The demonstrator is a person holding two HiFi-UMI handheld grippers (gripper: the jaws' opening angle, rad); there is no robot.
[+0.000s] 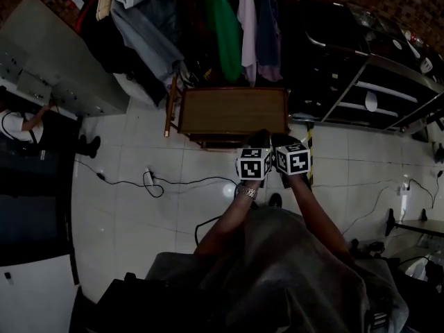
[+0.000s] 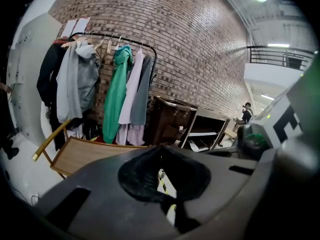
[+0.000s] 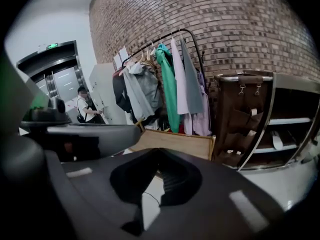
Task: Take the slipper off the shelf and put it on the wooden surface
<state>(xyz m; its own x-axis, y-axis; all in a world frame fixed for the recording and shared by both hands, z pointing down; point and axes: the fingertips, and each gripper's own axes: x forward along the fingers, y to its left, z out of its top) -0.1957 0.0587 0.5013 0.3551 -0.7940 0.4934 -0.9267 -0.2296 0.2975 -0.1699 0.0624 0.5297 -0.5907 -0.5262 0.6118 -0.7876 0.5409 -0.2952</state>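
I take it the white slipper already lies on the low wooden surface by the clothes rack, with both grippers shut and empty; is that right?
Not quite: the head view shows the low wooden surface bare and the white slipper on the dark metal-framed shelf. The surface does stand by the clothes rack, and the left gripper and right gripper are shut and empty.

Large indoor hall, industrial-loft type: high bare brick wall (image 2: 190,44), mezzanine railing (image 2: 280,54), lift doors (image 3: 60,79) under a green sign. White tiled floor (image 1: 173,214) with loose cables (image 1: 173,182); open clothes rail (image 2: 115,38) with hung garments, metal shelf (image 1: 368,89) beside it
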